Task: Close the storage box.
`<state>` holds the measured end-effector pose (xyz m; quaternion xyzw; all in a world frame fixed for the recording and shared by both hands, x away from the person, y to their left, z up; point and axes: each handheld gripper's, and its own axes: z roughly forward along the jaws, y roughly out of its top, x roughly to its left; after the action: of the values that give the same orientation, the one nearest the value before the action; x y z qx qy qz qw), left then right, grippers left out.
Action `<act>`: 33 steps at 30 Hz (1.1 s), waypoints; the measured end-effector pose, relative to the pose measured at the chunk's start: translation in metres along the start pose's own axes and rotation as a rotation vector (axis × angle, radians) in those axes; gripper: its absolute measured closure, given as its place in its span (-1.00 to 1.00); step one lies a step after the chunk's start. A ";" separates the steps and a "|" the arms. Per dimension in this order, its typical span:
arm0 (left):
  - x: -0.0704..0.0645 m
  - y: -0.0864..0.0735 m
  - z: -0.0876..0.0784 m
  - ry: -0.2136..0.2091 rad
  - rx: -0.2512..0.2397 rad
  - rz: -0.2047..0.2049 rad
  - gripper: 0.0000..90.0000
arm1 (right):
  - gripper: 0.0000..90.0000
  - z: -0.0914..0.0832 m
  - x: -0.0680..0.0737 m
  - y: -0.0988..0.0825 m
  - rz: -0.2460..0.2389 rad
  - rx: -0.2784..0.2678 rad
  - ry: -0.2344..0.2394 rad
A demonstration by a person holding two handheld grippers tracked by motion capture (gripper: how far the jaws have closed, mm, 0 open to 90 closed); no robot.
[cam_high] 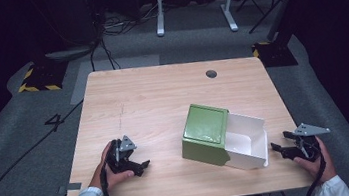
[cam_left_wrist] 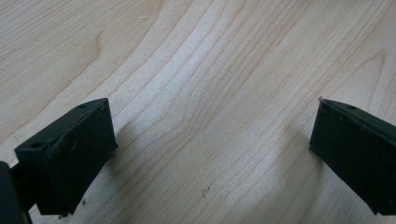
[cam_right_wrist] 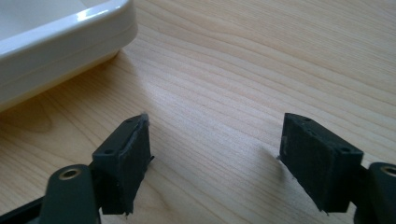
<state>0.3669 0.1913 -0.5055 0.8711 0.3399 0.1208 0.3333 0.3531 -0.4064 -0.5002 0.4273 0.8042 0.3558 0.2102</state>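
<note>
**Both tools idle beside half-open drawer box**

From the high view, the left tool [cam_high: 130, 160] rested on the table [cam_high: 152, 95] with its jaws spread, well apart from the green box [cam_high: 206, 133], whose white drawer [cam_high: 246, 139] stood pulled out toward the right tool [cam_high: 286, 148], also spread and empty.

In the left gripper view, the left tool [cam_left_wrist: 212, 154] gaped over bare wood grain, gripping nothing.

In the right gripper view, the right tool [cam_right_wrist: 212, 163] sat low on the table, jaws apart, the drawer's white rim [cam_right_wrist: 65, 42] near. A careless sweep from that side could likely knock the light drawer askew or shove the unheld box across the smooth wood.
</note>
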 end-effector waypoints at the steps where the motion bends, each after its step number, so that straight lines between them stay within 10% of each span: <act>1: 0.000 0.000 0.000 0.000 0.000 0.000 -0.99 | -0.42 0.000 0.000 0.000 -0.002 -0.002 0.000; 26: -0.001 0.000 0.000 0.006 0.001 -0.003 -0.99 | -0.25 -0.020 0.022 0.056 -0.092 -0.067 0.090; 33: -0.001 0.000 0.000 0.006 -0.001 -0.005 -0.99 | 0.26 0.000 0.025 0.072 -0.150 -0.015 0.080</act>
<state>0.3659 0.1909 -0.5055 0.8698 0.3429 0.1230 0.3328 0.3781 -0.3582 -0.4468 0.3495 0.8390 0.3619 0.2072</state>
